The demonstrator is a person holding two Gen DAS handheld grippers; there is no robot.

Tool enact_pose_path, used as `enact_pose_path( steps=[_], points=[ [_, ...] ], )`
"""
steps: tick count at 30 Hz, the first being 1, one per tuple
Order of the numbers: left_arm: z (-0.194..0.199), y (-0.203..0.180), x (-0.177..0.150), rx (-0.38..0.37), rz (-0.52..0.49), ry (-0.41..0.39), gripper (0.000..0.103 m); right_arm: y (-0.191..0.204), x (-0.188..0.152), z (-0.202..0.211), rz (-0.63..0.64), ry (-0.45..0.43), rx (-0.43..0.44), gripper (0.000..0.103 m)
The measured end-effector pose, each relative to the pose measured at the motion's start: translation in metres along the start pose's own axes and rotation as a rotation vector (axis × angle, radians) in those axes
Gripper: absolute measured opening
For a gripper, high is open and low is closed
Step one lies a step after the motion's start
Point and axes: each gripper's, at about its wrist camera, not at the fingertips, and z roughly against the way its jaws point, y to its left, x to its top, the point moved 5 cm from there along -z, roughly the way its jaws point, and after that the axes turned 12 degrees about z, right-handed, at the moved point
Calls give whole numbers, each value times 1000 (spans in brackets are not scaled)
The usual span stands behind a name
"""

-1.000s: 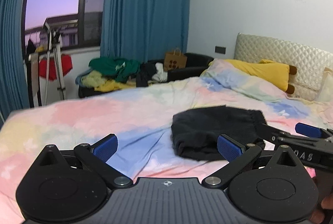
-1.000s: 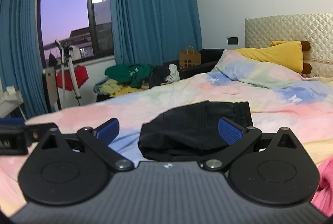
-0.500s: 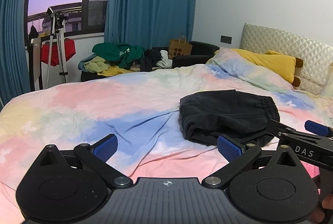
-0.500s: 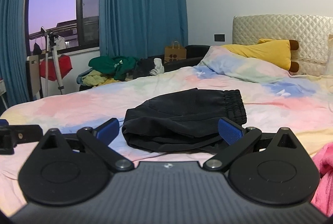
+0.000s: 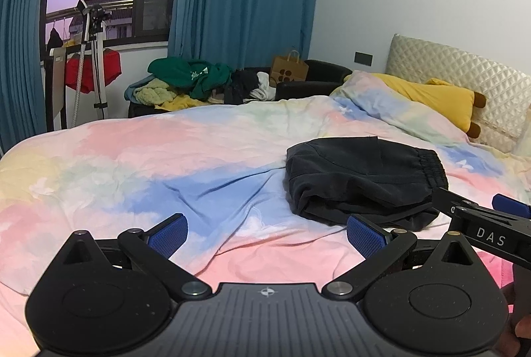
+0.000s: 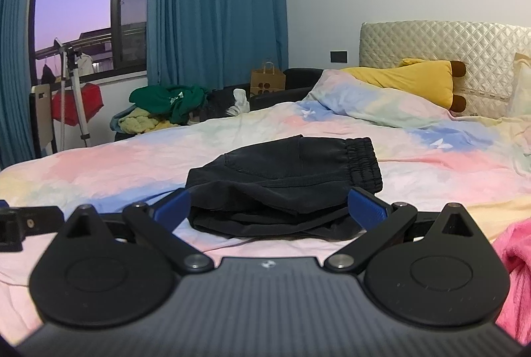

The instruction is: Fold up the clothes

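Observation:
Folded black shorts (image 5: 361, 177) with an elastic waistband lie on the pastel bedspread (image 5: 166, 164). My left gripper (image 5: 267, 232) is open and empty, hovering left of and nearer than the shorts. The right gripper (image 6: 268, 207) is open too, its blue pads (image 6: 366, 207) standing wide on either side of the near edge of the shorts (image 6: 285, 177), apart from the cloth. In the left wrist view the right gripper's black body (image 5: 481, 224) reaches in from the right. A pink garment (image 6: 514, 264) lies at the right edge by the right gripper.
A pile of clothes (image 5: 189, 81) and a paper bag (image 5: 288, 69) sit on a dark sofa beyond the bed. A yellow plush pillow (image 6: 415, 78) leans on the quilted headboard (image 6: 448, 41). A tripod (image 5: 93, 58) stands by the window with blue curtains.
Both grippers have risen and tilted so the bed surface shows more. The shorts have not moved. Both stay open.

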Motion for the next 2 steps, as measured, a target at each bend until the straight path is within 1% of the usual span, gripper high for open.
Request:
enact_pose_path(
  steps=[2],
  points=[
    [1, -2, -1, 4, -11, -4, 103, -1, 0, -1, -3, 4, 0, 103]
  ],
)
